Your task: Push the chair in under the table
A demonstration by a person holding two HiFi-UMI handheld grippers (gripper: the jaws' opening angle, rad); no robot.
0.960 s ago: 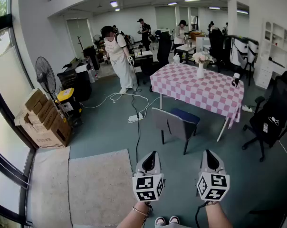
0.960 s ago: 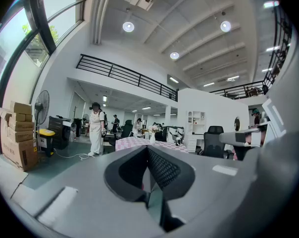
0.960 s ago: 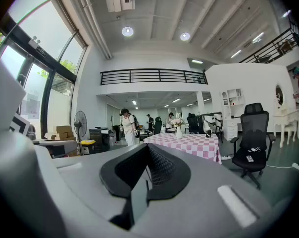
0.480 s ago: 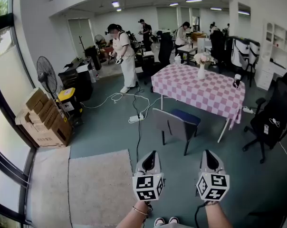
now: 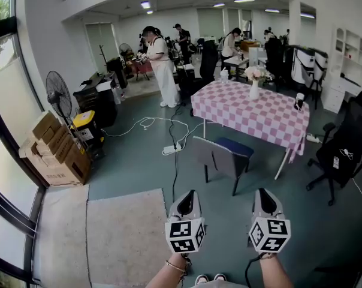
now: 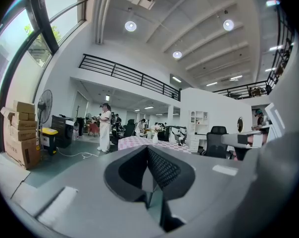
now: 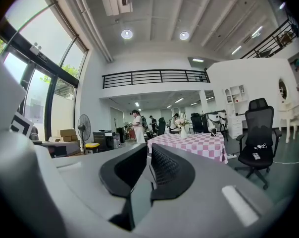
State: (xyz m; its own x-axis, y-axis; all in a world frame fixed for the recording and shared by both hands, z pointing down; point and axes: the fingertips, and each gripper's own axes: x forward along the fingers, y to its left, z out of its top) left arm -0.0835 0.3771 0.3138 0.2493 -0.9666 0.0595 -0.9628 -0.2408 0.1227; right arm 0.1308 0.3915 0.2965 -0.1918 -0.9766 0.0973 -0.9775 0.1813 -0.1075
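Almost nothing has changed over the last second. The left claw (image 5: 186, 197) and the right claw (image 5: 264, 195) hold where they were, low in the head view. Both are clenched on nothing, with the jaws together in each claw's own view.

The one real shift is in the background, where the person in white (image 5: 163, 65) has walked away from the checked bench (image 5: 253, 110) toward the back of the room.

The chair (image 5: 220, 158) stands as before, just off the bench's near edge. Its grey back faces the camera, its blue seat faces the bench, and it is well apart from both claws.

The push seems not yet begun. The way to the chair's back looks open, with a floor cable (image 5: 174, 161) lying to its left.
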